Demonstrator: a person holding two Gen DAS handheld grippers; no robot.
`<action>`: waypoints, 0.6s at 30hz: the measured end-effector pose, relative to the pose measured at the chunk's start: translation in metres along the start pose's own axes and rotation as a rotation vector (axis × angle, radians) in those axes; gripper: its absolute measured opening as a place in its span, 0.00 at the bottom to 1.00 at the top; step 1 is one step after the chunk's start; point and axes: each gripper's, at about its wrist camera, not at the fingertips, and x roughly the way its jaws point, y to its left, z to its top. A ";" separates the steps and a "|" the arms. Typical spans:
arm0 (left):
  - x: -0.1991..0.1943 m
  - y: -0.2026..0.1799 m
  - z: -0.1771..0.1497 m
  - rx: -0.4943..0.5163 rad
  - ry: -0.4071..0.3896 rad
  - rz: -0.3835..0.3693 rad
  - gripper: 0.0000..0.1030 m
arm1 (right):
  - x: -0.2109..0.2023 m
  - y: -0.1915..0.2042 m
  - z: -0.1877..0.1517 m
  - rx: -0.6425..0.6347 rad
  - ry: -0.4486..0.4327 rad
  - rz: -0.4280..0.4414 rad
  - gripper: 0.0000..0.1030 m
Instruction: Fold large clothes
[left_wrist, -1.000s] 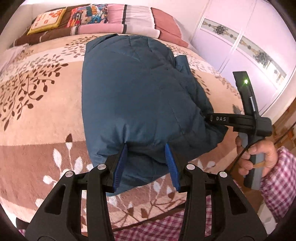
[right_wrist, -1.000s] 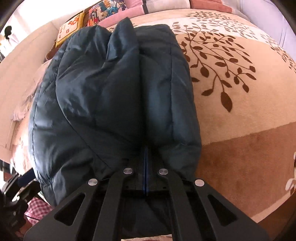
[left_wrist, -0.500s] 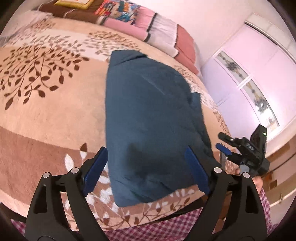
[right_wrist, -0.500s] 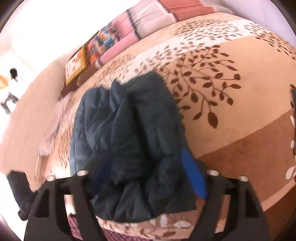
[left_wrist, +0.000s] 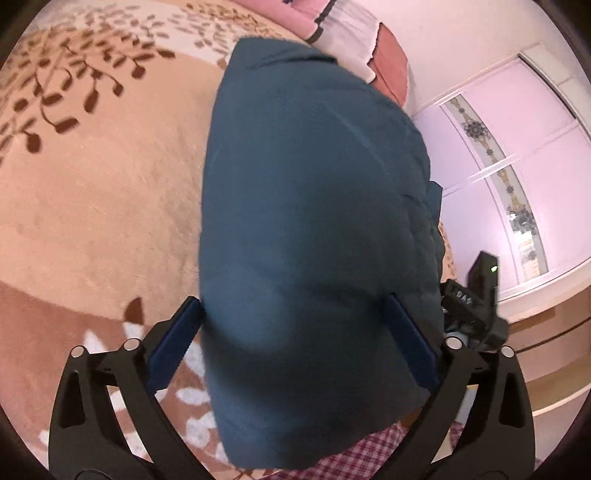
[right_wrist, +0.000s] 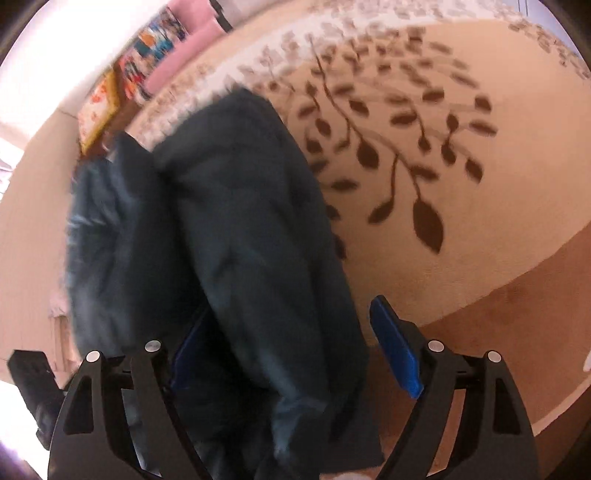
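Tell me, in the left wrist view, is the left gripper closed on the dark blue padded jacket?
No, the left gripper stands wide open, and the dark blue padded jacket lies between its blue pads, unpinched.

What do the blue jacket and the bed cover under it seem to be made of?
Blue jacket: probably padded synthetic shell, matte with a faint sheen; it looks puffy with stitched quilting lines. Bed cover: apparently plush fleece or short pile; fuzzy, matte surface with a printed brown leaf pattern.

My left gripper (left_wrist: 293, 343): jaws spread wide, gripping nothing. My right gripper (right_wrist: 291, 354): jaws wide apart too, blue pads (right_wrist: 397, 354) bare.
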 end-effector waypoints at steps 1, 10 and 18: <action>0.004 0.000 0.002 0.001 0.006 -0.005 0.96 | 0.004 -0.004 -0.001 0.019 0.007 0.024 0.80; 0.005 -0.010 0.006 0.072 -0.026 -0.016 0.75 | 0.009 -0.005 -0.013 0.016 -0.013 0.210 0.34; -0.045 0.008 0.054 0.156 -0.200 0.114 0.64 | 0.013 0.075 -0.009 -0.155 -0.113 0.191 0.23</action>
